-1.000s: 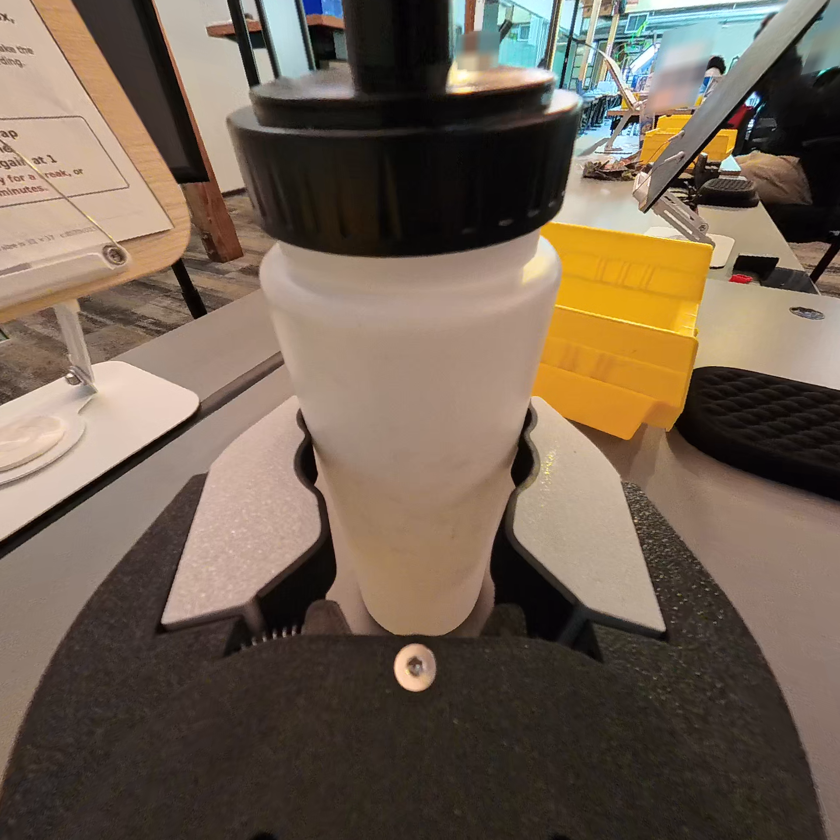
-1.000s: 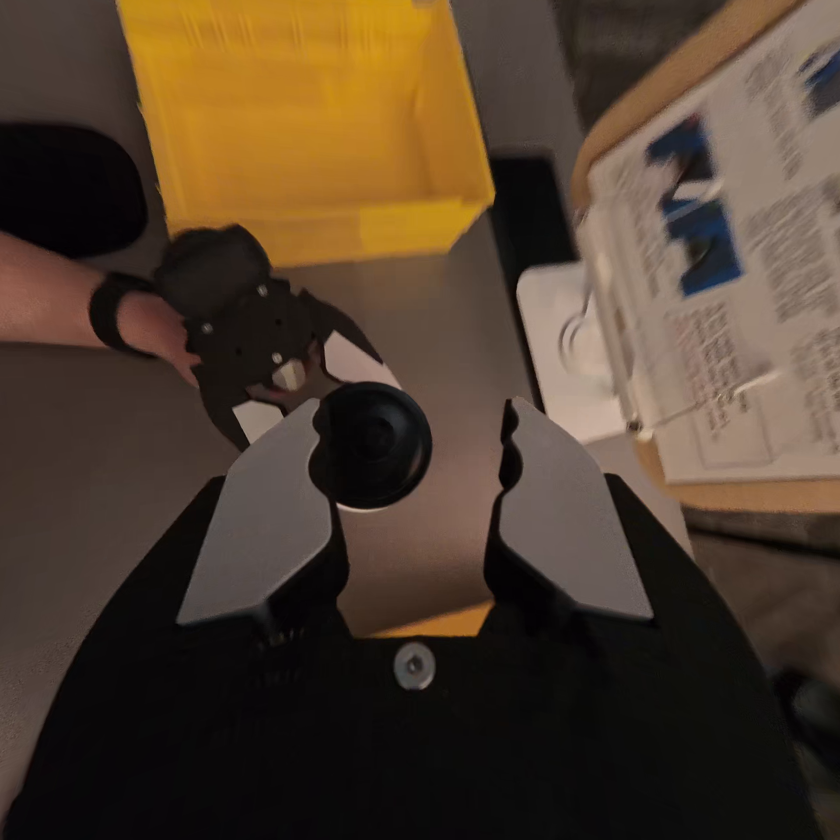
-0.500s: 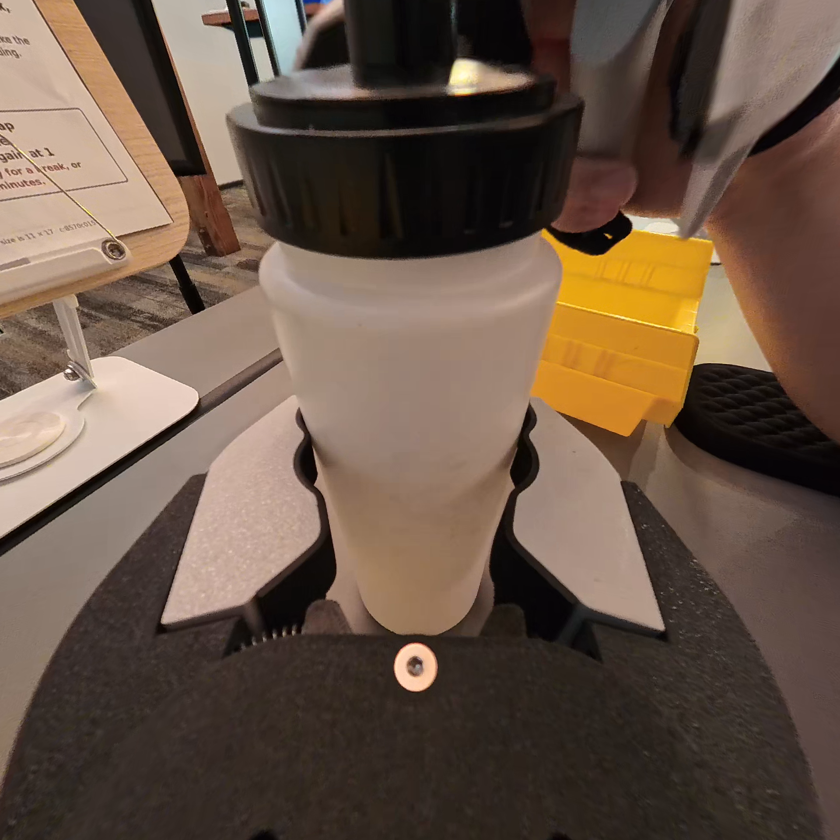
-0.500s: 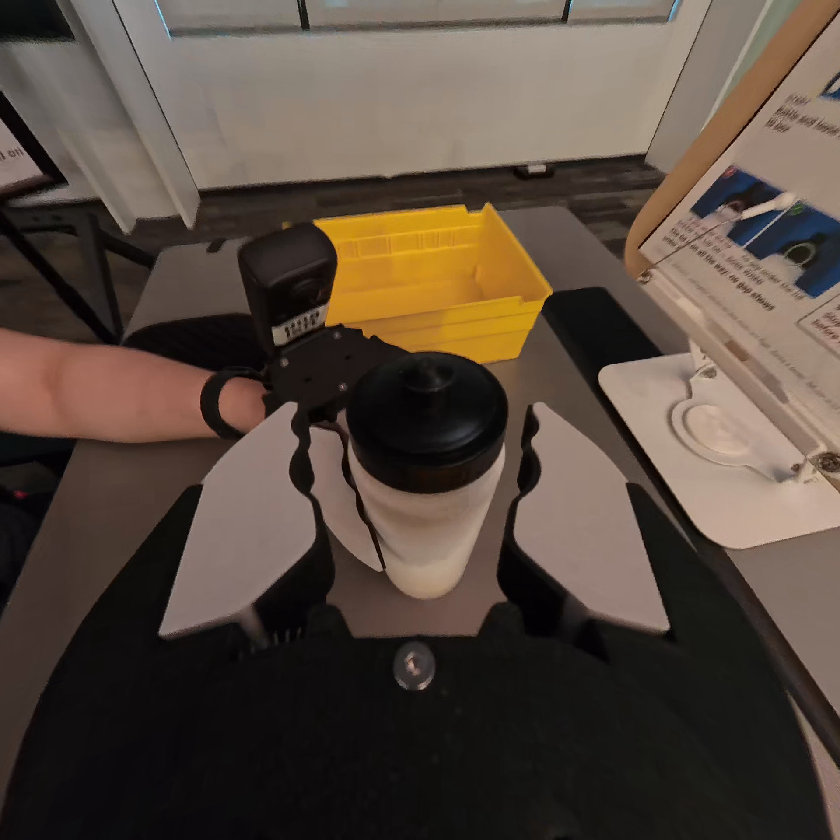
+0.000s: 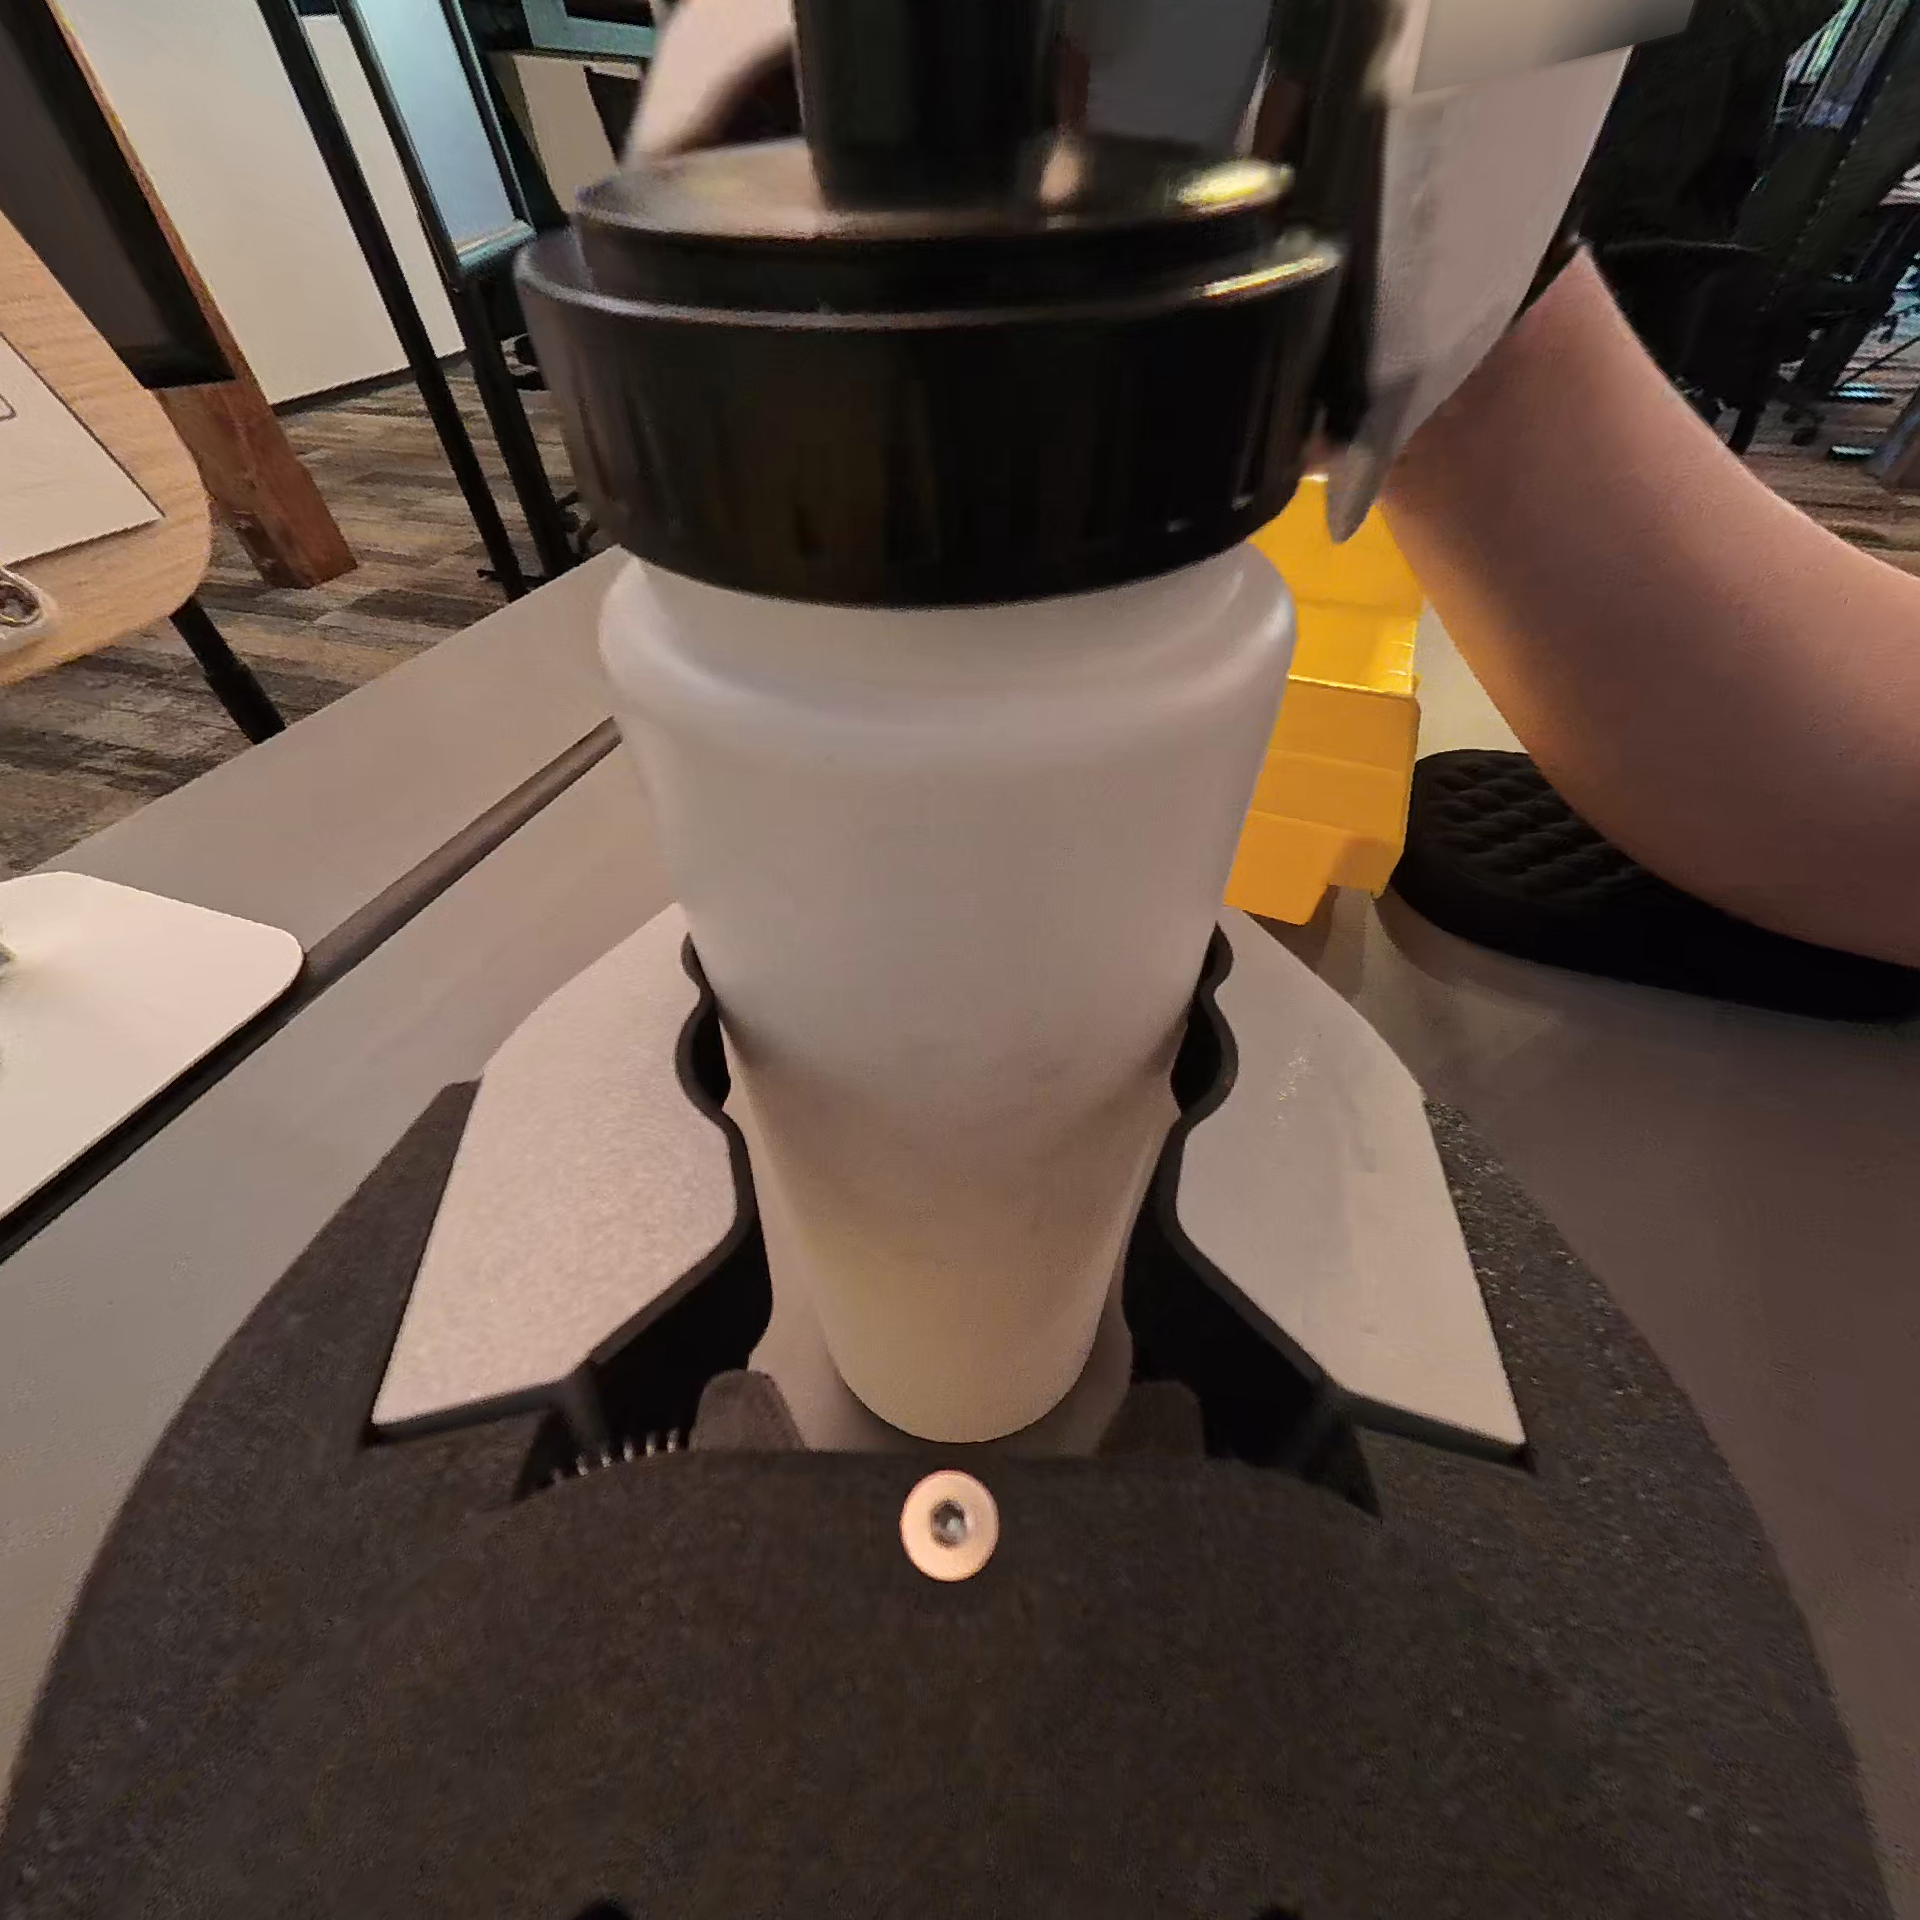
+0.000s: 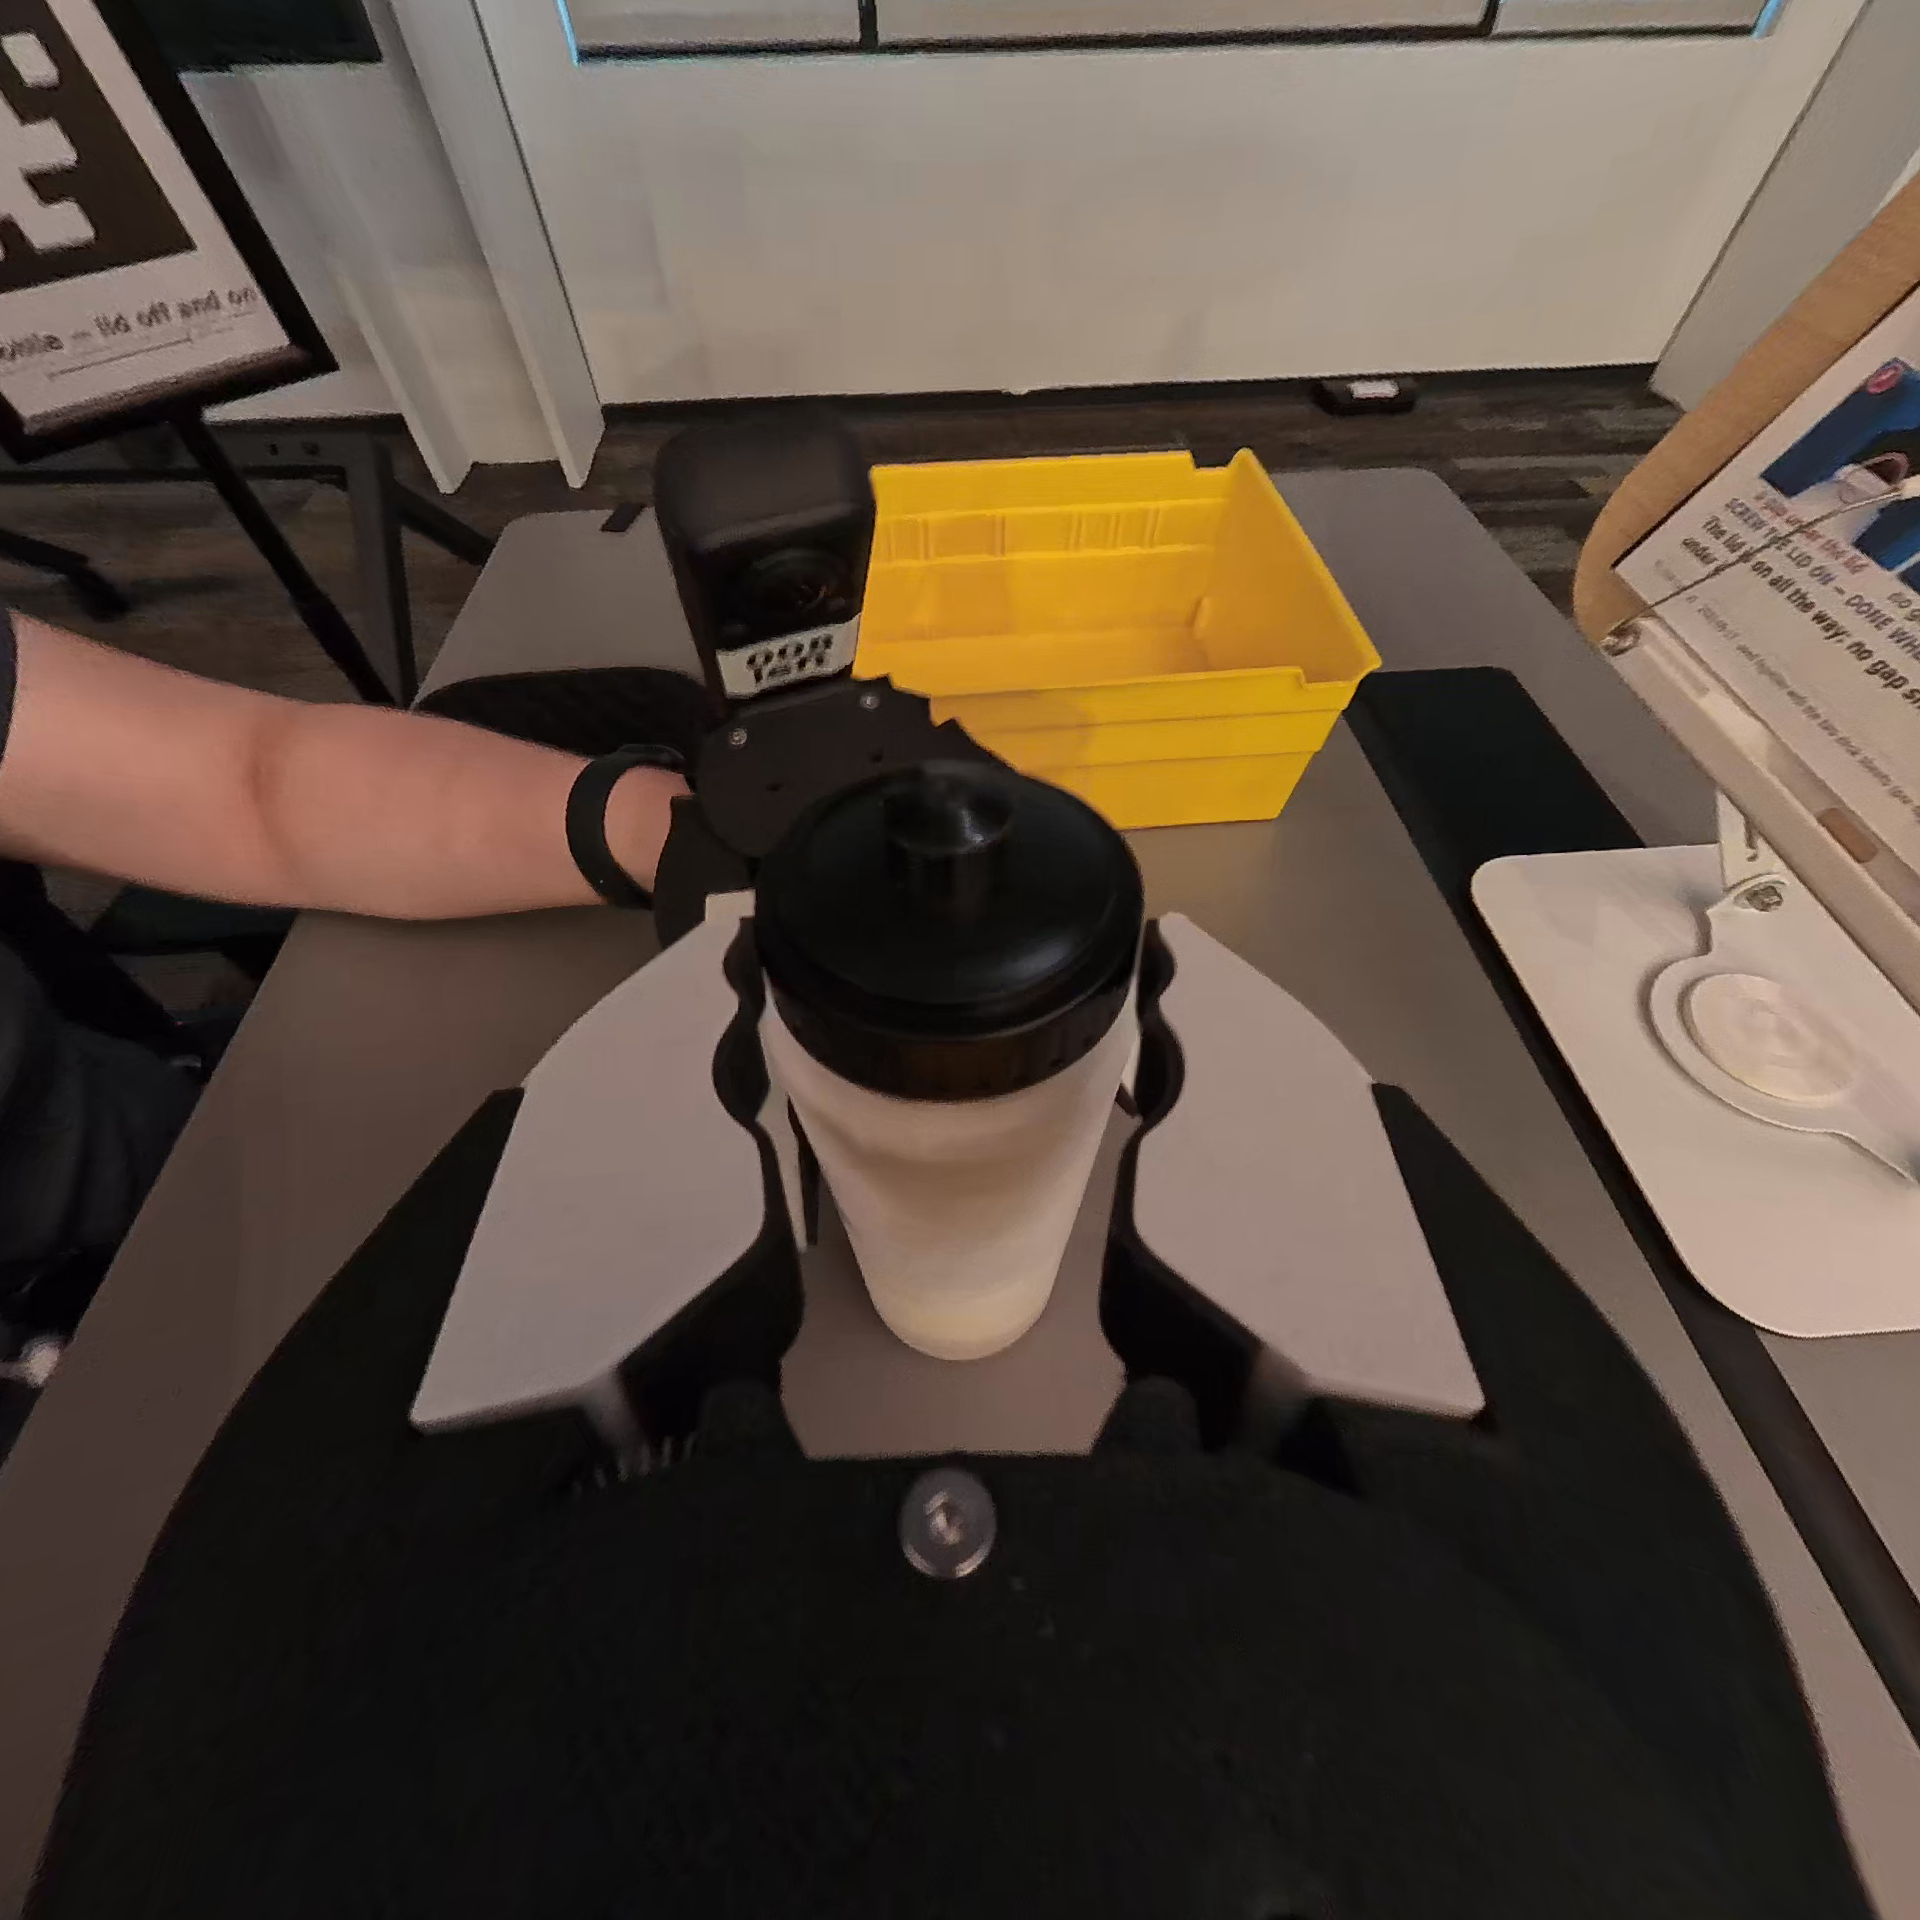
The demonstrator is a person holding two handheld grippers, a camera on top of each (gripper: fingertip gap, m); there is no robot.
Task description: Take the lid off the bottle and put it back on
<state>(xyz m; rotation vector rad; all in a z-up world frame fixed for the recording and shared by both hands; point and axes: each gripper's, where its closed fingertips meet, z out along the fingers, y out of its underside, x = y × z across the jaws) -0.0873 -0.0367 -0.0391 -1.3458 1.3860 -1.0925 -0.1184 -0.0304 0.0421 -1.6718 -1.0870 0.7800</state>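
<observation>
so we're basically at the start here. the lid (image 6: 948,945) is on the bottle (image 5: 945,935), seated flush as far as we can see, so we'd say nothing of the unscrewing is done yet, and the whole off-and-back-on cycle is left.

the bottle stands upright on the grey table (image 6: 1351,894), just in front of the yellow bin (image 6: 1122,644). our left gripper (image 5: 951,1049) is clenched on the lower white body, both fingers pressed into its narrow waist, holding it steady. our right gripper (image 6: 948,987) has its fingers on either side of the black lid at rim height. they look to be right up against it, but the frame is a bit smeared there, so we can't tell if it's really gripping or just about to. our guess is the next step is the squeeze and twist.

what each view gives us: the left wrist view is so close that the lid top is cut off, but it shows the left grip on the body clearly, plus one right finger (image 5: 1455,260) beside the lid's edge and the forearm (image 5: 1662,675) behind. the right wrist view looks down from above, so we get the spout (image 6: 940,821), the whole bin, the document stand (image 6: 1704,1091) at the right, and the left gripper from outside with its camera (image 6: 769,571).
</observation>
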